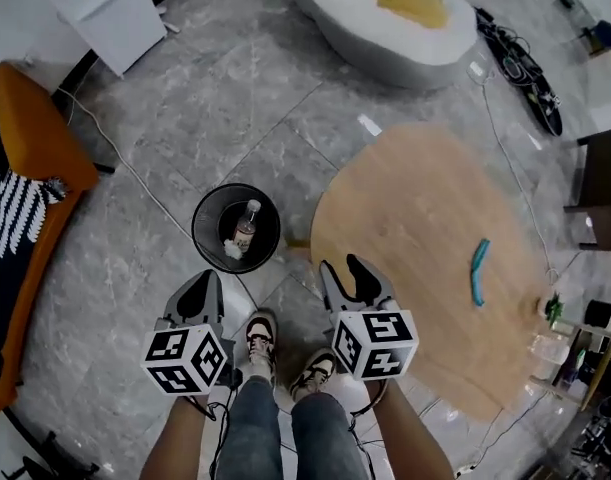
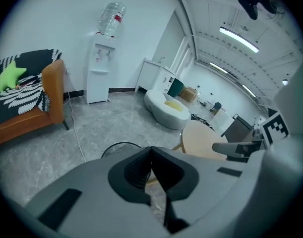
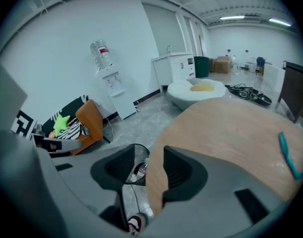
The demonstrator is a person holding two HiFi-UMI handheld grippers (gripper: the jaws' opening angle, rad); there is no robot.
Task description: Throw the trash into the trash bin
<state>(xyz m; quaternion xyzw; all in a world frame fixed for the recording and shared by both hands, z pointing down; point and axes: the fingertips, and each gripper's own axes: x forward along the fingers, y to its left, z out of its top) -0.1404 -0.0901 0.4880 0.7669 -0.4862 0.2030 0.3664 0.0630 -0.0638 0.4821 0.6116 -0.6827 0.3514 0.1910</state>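
My left tongs (image 2: pixel 151 151) are shut tight. The tips press together and nothing is in them. My right tongs (image 3: pixel 149 157) stand a little apart, and nothing is between them either. Both hang above my shoes (image 1: pixel 260 336) and point down at the gray floor (image 1: pixel 185 138). Just in front of the tongs sits the trash bin (image 1: pixel 197 230). It is round and black. Inside it lies a clear bottle (image 1: pixel 246 224) with a dark label, tilted to one side. A small white crumpled wad (image 1: pixel 232 250) lies beside the bottle. The bin stands just beside the edge of a round wooden table (image 1: pixel 415 208). On the table, well apart from the bin, lies a thin blue-green strip (image 1: pixel 478 271).
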